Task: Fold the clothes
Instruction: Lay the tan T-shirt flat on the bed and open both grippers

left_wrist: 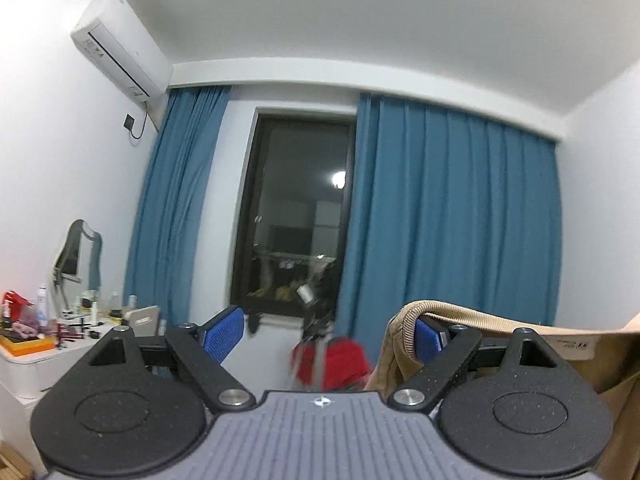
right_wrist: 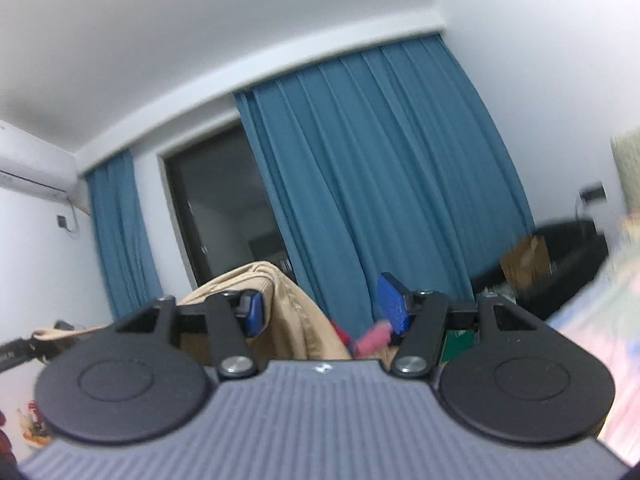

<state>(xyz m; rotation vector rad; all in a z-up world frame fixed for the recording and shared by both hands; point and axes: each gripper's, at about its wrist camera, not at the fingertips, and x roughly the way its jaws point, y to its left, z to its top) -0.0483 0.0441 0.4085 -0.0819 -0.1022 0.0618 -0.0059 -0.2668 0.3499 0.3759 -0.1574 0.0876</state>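
With both tools raised toward the ceiling, you have a tan garment (left_wrist: 500, 332) hung between them, up in the air and off any surface in view. Left gripper (left_wrist: 324, 334): jaws stand wide apart, and the cloth's ribbed edge is draped over the outside of the right-hand blue pad (left_wrist: 426, 344) only, so it's hooked, not pinched. Right gripper (right_wrist: 322, 308): same story mirrored. Jaws wide, tan cloth bunched over the left-hand blue pad (right_wrist: 253, 314) w/ nothing clamped btwn the two.

Handling, as a judgement: it's a soft knit w/ a ribbed band and a woven label (left_wrist: 572, 346) inside, so prob. a sweater or jacket. Light, floppy, no stiffness of its own. It'll sag and slide off an open pad if you tilt. The ribbed band is the thickest, grippiest part, so take hold there, close to each corner, and shut the jaws on it before you swing or lay it down. Thin body fabric would bunch.

Whether this is a shake-out before laying flat or a lift mid-fold, the views don't settle.

Just beyond the pads sits something red (left_wrist: 340, 364), blurred, poss. more clothes. Further back, left view: a white dresser (left_wrist: 24, 372) crowded w/ bottles, a mirror (left_wrist: 78, 252). At the far wall: blue curtains (left_wrist: 448, 208), dark window (left_wrist: 296, 208), AC unit (left_wrist: 120, 40) overhead.
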